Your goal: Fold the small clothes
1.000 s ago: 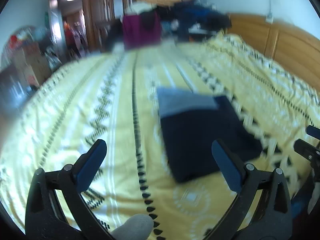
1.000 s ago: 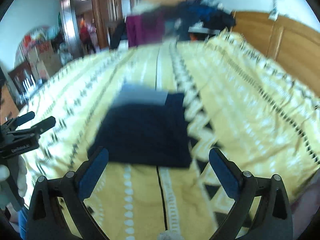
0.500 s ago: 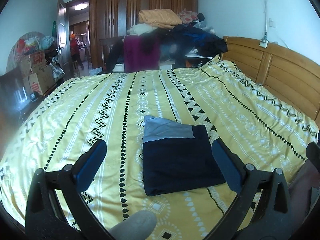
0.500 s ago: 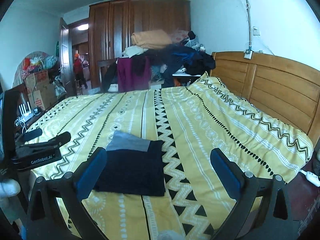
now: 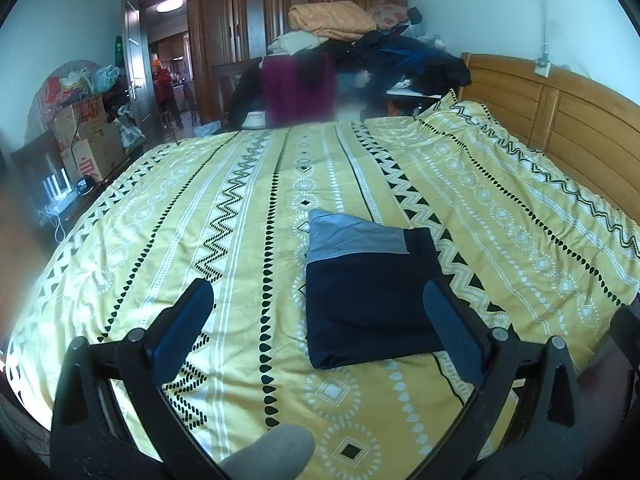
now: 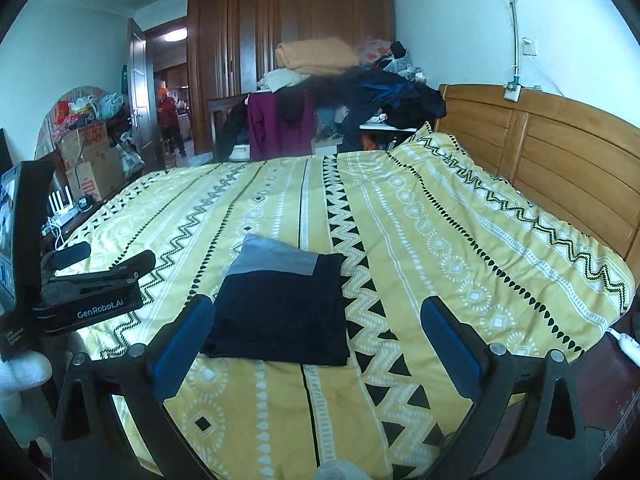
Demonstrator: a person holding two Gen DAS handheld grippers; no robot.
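The bed (image 5: 500, 216) fills most of both views, covered by a yellow patterned bedspread (image 6: 460, 248). Its wooden headboard (image 6: 560, 152) runs along the right edge. Behind the bed, at upper centre, a pile of clothes and blankets (image 5: 360, 40) sits in front of a wooden wardrobe (image 6: 288, 32). Cardboard boxes (image 5: 88, 136) stand at the left edge; their contents cannot be seen.

The folded garment (image 5: 368, 288) lies flat on the bedspread at lower centre of the left view. It is a dark navy rectangle with a grey band along its far edge. In the right view it sits just left of centre (image 6: 280, 304).

The left claw (image 5: 320, 320) is spread wide and grips nothing. The right claw (image 6: 316, 320) is likewise spread wide and empty. Neither touches the garment.

Compared with one second ago, both views are sharp instead of blurred, and both claws have drawn back from the garment, which has kept its fold.
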